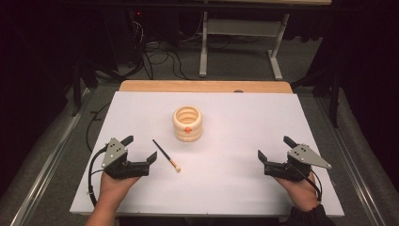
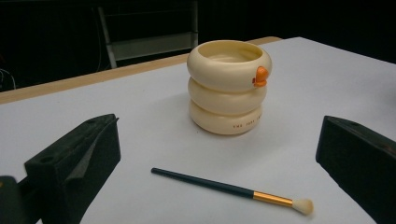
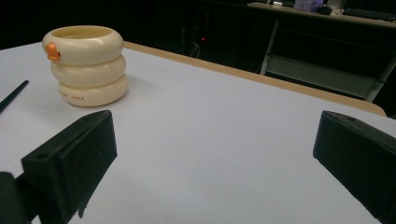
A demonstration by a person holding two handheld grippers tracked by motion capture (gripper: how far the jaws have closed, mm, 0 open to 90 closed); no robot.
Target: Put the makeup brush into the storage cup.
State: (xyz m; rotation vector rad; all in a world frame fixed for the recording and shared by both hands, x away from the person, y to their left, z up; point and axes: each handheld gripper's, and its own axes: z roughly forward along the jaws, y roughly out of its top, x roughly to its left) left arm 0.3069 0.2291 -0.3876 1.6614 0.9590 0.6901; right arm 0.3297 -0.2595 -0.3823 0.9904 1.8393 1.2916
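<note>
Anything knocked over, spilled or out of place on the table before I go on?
Nothing stands out. The cream ringed cup stands upright, and the brush lies flat on the white table beside the left gripper, apart from the cup. The right gripper is open too.

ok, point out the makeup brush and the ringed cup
makeup brush (image 2: 219, 186), left gripper view, on the dark handle.
ringed cup (image 1: 187, 123), high view, on its front wall.

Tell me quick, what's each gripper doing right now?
Left gripper: open, holding nothing, beside the dark-handled makeup brush.
Right gripper: open, holding nothing.
</note>
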